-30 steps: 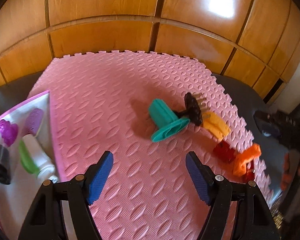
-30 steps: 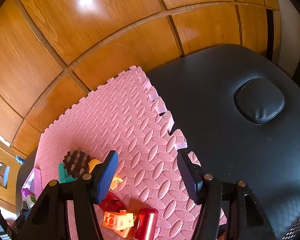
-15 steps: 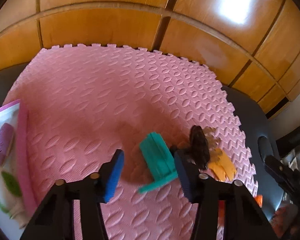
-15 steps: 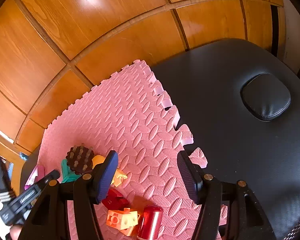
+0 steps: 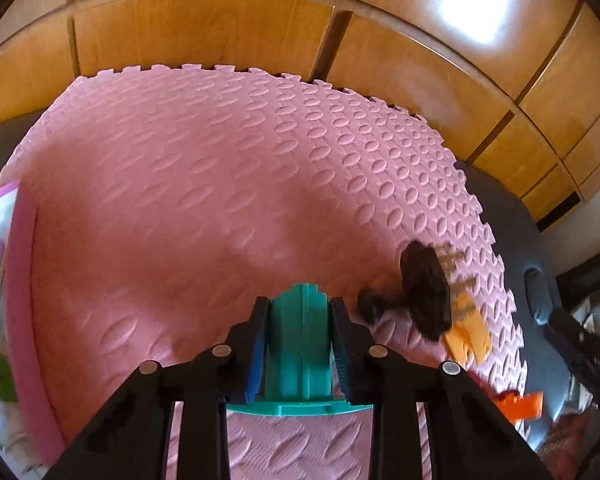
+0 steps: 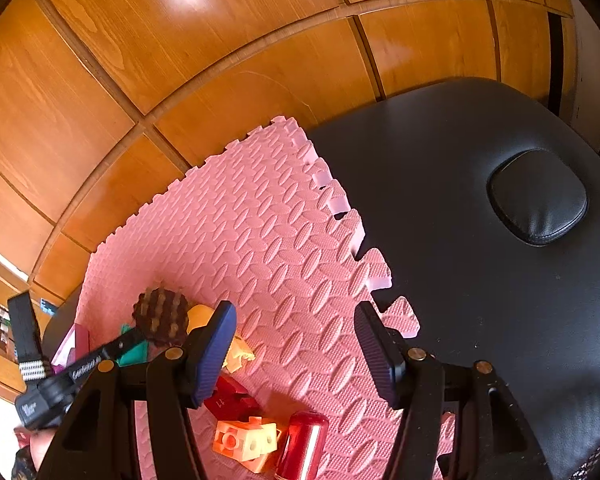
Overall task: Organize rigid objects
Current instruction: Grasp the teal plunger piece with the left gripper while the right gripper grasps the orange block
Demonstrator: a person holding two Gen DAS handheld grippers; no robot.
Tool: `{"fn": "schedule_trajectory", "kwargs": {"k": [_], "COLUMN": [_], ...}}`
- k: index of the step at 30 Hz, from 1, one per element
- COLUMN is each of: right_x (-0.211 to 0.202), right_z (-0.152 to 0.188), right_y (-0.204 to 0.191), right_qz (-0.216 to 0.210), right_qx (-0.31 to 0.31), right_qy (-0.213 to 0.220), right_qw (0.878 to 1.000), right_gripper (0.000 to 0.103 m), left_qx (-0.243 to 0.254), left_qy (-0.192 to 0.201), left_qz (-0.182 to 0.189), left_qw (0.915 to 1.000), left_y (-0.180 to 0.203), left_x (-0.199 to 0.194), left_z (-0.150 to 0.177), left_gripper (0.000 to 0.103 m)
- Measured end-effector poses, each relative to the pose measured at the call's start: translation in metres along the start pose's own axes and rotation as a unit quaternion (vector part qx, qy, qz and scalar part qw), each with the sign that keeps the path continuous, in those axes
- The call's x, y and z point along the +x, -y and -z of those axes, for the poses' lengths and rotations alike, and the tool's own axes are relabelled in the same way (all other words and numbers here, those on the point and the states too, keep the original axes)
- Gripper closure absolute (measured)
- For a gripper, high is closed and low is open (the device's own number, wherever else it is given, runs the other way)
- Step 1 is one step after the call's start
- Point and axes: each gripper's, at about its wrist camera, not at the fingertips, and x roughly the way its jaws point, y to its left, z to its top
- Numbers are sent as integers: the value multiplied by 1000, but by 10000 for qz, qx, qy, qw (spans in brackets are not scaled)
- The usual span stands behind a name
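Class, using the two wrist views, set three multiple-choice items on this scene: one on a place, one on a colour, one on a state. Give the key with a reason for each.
1. Where does the dark studded toy lie?
A. on the pink foam mat
B. on the black padded surface
C. in the tray

2. What colour is the piece between the left gripper fingers?
A. red
B. teal
C. yellow

3. How does the right gripper stand?
A. shut on a red cylinder
B. shut with nothing in it
C. open with nothing in it

Key: 1 A, it rests on the pink foam mat. 2 B, the teal piece is clamped between the blue pads. 3 C, only mat shows between its fingers, and the red cylinder lies apart.
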Motion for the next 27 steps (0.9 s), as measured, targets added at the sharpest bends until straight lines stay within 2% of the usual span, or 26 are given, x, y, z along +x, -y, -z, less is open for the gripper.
{"fn": "schedule_trajectory", "kwargs": {"k": [9, 13, 16, 23, 27], "right_x": [6, 7, 11, 7, 7], "right_z": [2, 5, 13, 28, 41], "right_y": [4, -5, -18, -33, -44], "right_qz": [-121, -553, -804, -573, -255], "right_qx": [47, -83, -346, -698, -1076], "right_qy": [-192, -343, -615, -807, -870], "right_qw": [9997, 9978, 9943, 9926, 9900], "right_gripper": [41, 41, 41, 41, 41], "left_qx": [121, 261, 384, 519, 467], "left_qy": [-48, -19, 5, 86, 118], "left_qz": [208, 209, 191, 214, 286], "left_qw": [9997, 9994, 9991, 9984, 9984], "left_y": [-6, -5, -5, -5, -7], "left_x": [-33, -44, -50, -56, -57], "left_z": [55, 74, 83, 95, 98], "left_gripper": [73, 73, 73, 73, 73]}}
